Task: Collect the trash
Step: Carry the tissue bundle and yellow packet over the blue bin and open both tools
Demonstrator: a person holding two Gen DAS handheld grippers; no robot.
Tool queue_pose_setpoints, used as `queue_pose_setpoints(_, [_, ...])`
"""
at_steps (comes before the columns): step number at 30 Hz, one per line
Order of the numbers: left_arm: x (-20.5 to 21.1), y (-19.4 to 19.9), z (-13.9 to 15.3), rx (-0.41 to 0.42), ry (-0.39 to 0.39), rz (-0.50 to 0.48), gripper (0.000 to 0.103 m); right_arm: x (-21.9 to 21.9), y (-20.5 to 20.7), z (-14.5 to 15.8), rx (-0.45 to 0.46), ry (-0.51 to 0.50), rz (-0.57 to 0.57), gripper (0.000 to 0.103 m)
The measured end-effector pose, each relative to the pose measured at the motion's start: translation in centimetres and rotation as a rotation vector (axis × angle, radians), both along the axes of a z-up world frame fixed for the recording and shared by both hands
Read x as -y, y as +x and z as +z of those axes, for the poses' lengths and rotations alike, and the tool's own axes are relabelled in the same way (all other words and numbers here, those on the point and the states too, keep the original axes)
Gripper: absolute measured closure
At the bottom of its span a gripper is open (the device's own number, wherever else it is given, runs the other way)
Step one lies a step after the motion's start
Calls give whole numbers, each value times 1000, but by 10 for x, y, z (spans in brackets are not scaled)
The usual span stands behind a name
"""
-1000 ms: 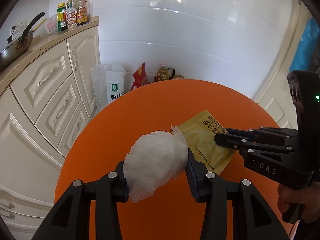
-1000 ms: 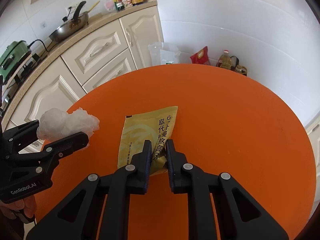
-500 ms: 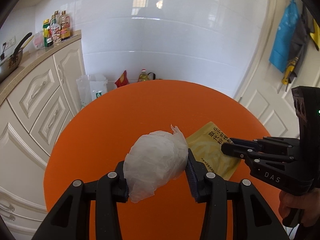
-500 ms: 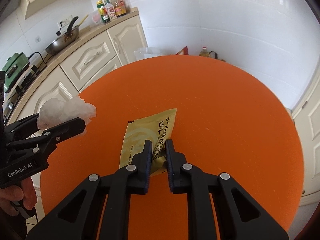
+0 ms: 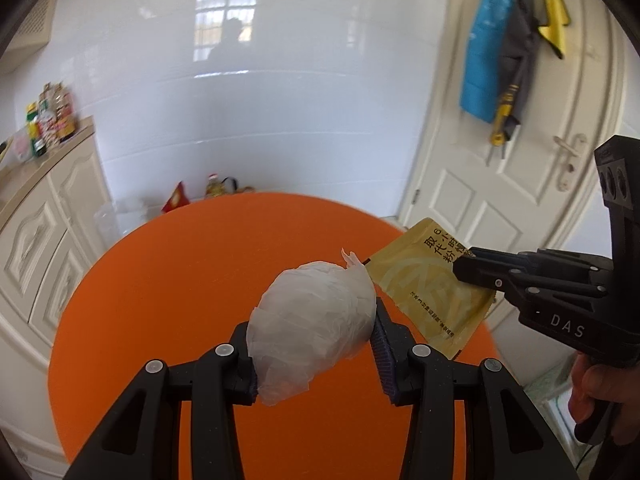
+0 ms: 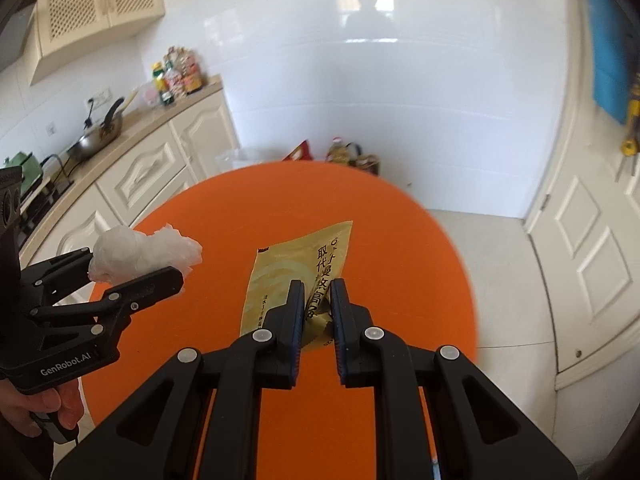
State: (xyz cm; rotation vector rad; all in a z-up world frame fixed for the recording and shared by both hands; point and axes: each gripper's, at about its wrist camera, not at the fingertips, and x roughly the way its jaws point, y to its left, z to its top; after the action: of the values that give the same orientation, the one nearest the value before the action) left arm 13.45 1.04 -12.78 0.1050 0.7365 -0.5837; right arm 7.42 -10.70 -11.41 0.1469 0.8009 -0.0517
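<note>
Left wrist view: left gripper (image 5: pixel 314 354) clamps a crumpled white plastic wad (image 5: pixel 312 328) above the round orange table (image 5: pixel 192 280); right gripper (image 6: pixel 316 314) pinches a flat yellow foil packet (image 6: pixel 296 264) beyond the table's right edge, white tiled wall (image 5: pixel 280 100) behind.

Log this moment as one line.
left gripper: shut on wad | right gripper: shut on packet | both above table

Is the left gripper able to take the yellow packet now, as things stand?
Probably not: the left gripper is shut on the white plastic wad, and the right gripper already pinches the yellow packet.
</note>
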Motion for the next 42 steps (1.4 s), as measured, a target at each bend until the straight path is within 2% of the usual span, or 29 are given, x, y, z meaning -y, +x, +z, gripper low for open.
queue_pose_setpoints(5, [33, -29, 12, 23, -26, -114, 62, 41, -58, 34, 59, -53, -121, 90])
queue_pose_setpoints(10, [68, -59, 22, 33, -50, -239, 62, 86, -116, 56, 90, -94, -254, 90])
queue_pose_setpoints(15, [103, -80, 28, 30, -60, -344, 62, 127, -168, 62, 99, -106, -385, 90])
queue_pose_setpoints(18, [127, -93, 23, 7, -52, -409, 62, 152, -195, 53, 83, -99, -464, 90])
queue_pose_setpoints(23, [169, -93, 0, -74, -5, -488, 62, 192, -225, 15, 32, -45, -568, 90])
queue_pose_setpoints(27, [205, -94, -34, -153, 65, -543, 62, 222, -239, -33, -45, 16, -640, 90])
queue_pose_setpoints(33, [256, -80, -81, -239, 185, -586, 62, 262, -243, -104, -149, 129, -696, 90])
queue_pose_setpoints(37, [306, -72, -105, -274, 250, -609, 59, 283, -244, -143, -188, 210, -714, 89])
queue_pose_setpoints(39, [327, -67, -117, -283, 294, -608, 55, 293, -248, -161, -190, 248, -739, 88])
queue_pose_setpoints(41, [343, -65, -128, -294, 333, -610, 38, 305, -250, -177, -206, 299, -756, 87])
queue_pose_setpoints(42, [355, -63, -130, -287, 347, -608, 34, 310, -252, -183, -209, 317, -767, 86])
